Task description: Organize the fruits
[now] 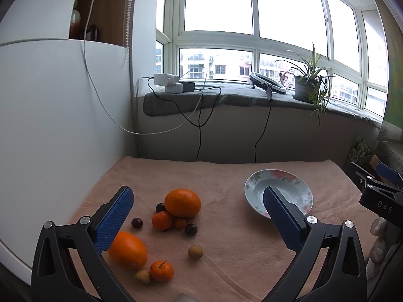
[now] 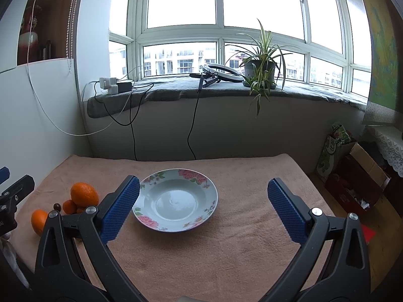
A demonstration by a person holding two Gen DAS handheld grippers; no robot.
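Fruit lies loose on a pink towel (image 1: 226, 251): a big orange (image 1: 182, 202), another big orange (image 1: 128, 249) by my left finger, small mandarins (image 1: 162, 220) (image 1: 162, 270), dark plums (image 1: 191, 229), and pale longans (image 1: 195, 251). An empty flowered plate (image 2: 175, 199) (image 1: 289, 183) sits to the right of them. My left gripper (image 1: 199, 216) hovers open above the fruit pile, holding nothing. My right gripper (image 2: 204, 207) hangs open over the plate's near side, also empty. The oranges (image 2: 84, 194) show at the left in the right wrist view.
A white cabinet panel (image 1: 50, 125) borders the towel on the left. Behind runs a windowsill with chargers (image 1: 171, 83), cables, a ring light (image 1: 268, 81) and a potted plant (image 2: 260, 70). Boxes and bags (image 2: 352, 176) stand on the floor at right.
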